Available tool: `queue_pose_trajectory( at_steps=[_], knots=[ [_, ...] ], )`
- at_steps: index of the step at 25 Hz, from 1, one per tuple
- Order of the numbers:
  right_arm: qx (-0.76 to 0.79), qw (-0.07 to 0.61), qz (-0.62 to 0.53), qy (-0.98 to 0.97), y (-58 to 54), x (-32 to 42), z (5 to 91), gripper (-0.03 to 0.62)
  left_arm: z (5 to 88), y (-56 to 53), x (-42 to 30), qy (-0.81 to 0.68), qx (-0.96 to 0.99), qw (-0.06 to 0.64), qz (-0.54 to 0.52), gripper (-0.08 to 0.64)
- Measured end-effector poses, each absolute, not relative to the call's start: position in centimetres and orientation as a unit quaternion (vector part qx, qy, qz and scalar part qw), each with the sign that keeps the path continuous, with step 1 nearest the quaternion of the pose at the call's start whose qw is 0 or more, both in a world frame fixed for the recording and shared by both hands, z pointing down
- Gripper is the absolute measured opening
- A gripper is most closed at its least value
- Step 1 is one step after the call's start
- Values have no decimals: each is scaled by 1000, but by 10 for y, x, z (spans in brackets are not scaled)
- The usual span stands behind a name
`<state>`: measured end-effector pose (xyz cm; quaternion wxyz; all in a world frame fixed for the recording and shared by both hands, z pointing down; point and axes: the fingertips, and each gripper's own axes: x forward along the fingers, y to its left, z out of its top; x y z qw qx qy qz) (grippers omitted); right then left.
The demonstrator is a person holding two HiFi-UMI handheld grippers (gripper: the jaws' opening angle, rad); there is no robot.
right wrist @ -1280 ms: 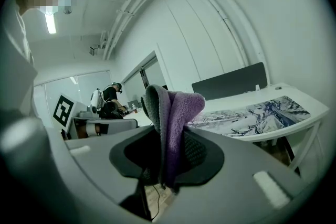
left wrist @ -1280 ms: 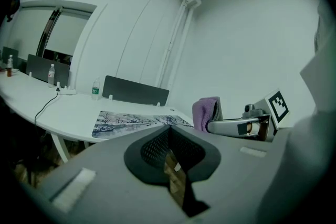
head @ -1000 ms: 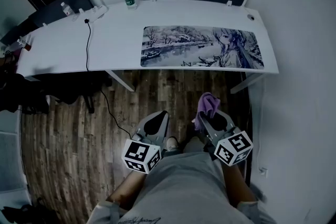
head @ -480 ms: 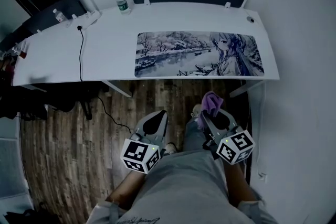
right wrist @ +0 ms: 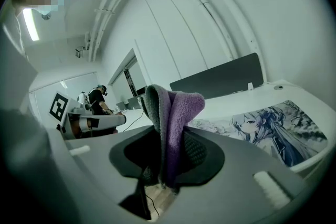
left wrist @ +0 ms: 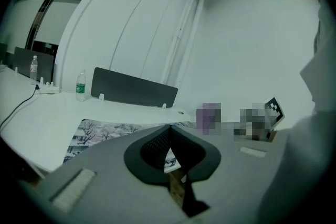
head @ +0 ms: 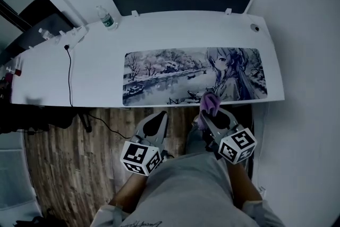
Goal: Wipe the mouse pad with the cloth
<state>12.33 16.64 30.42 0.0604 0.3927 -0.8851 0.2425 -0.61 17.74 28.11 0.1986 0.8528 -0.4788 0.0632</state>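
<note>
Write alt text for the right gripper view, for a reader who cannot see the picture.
The right gripper is shut on a folded purple cloth, which stands up between its jaws. Beyond it, to the right, a mouse pad printed with a drawn girl lies on a white desk.

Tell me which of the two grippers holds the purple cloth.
The right gripper: the purple cloth stands clamped between its jaws. The left gripper has its jaws together with nothing between them.
</note>
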Motion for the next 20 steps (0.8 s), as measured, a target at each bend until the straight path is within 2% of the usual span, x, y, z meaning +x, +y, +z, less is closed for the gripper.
queue_pose_trajectory(
  at_steps=[20],
  knots=[
    [409,130,285,-857,-21,259,348,120,314,-11,96,-477,842,237,84,18]
  ],
)
